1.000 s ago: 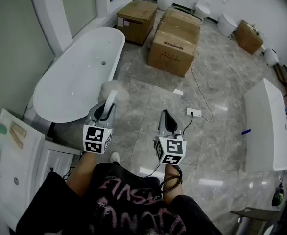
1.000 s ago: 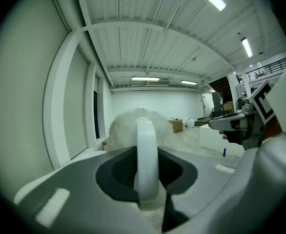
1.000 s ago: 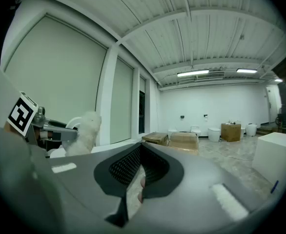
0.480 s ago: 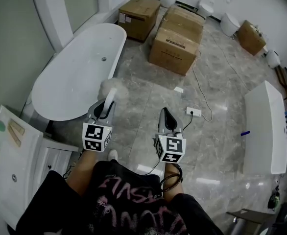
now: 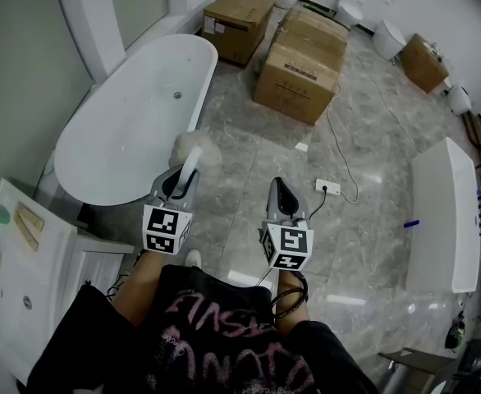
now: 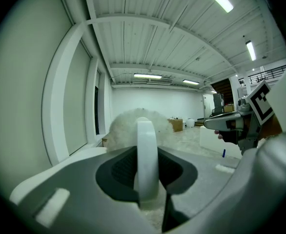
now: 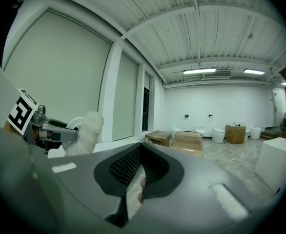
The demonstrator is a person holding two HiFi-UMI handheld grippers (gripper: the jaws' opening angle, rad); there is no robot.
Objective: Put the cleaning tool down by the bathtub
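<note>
The cleaning tool [image 5: 193, 149], a white handle with a fluffy head, is pinched in the left tongs [image 5: 180, 180]. Its head sticks out past their tips, close by the bathtub [image 5: 117, 138] rim. The right tongs [image 5: 280, 197] are pressed together on nothing, near alongside.

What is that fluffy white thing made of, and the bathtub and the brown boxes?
The cleaning tool has a fuzzy white head, probably soft fibre, on a smooth white handle that looks plastic. The bathtub is glossy, smooth white, maybe acrylic or ceramic; I cannot tell which. The boxes look like matte brown cardboard, with white labels.
</note>
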